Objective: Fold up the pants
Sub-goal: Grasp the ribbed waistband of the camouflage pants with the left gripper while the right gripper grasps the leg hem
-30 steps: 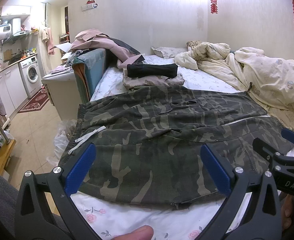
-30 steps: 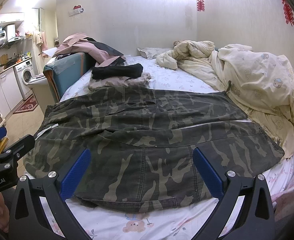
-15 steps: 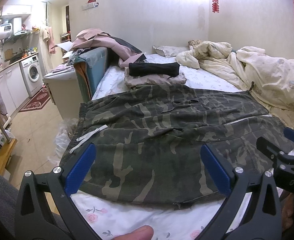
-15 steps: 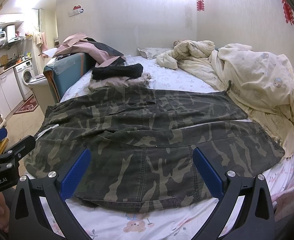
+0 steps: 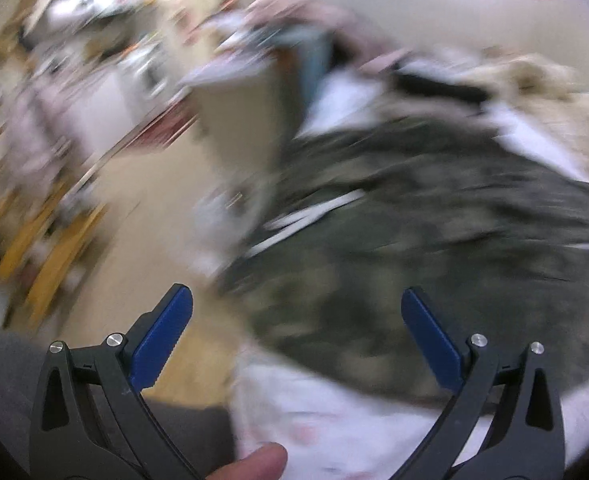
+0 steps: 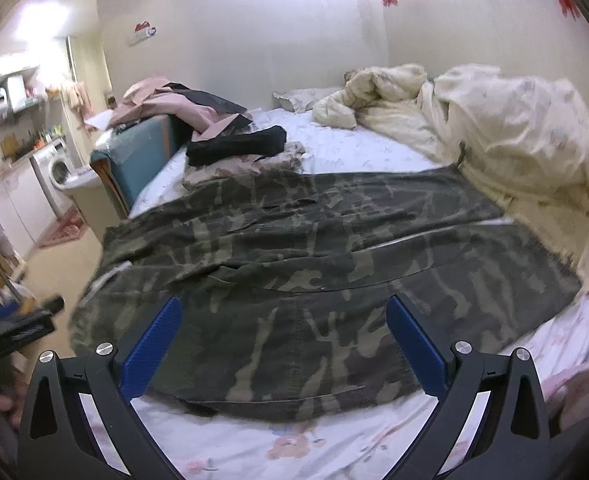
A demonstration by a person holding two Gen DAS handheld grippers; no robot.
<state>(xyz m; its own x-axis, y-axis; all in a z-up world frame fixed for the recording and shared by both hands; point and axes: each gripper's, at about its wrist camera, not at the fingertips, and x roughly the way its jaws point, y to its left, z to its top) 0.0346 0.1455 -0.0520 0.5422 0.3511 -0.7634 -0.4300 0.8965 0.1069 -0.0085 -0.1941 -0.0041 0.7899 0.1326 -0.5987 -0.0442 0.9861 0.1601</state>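
Camouflage pants (image 6: 306, 268) lie spread flat across the white bed sheet (image 6: 354, 148), waistband toward the left edge, legs toward the right. My right gripper (image 6: 284, 336) hangs open above the near edge of the pants, nothing between its blue pads. The left wrist view is heavily blurred: the pants (image 5: 434, 248) fill its right half and my left gripper (image 5: 296, 334) is open over their left end, with the floor behind its left pad. A white drawstring (image 5: 310, 216) shows near the waistband.
A folded black and pink stack (image 6: 242, 148) lies beyond the pants. A cream duvet (image 6: 506, 136) is heaped along the right. A teal headboard (image 6: 134, 160) with clothes stands left, the floor and a washing machine (image 6: 56, 170) beyond it. A thumb (image 5: 254, 462) shows low in the left wrist view.
The left gripper has swung quickly to the left and tilted, blurring its view; the floor now fills its left half. The right gripper has barely shifted. The pants lie as before.
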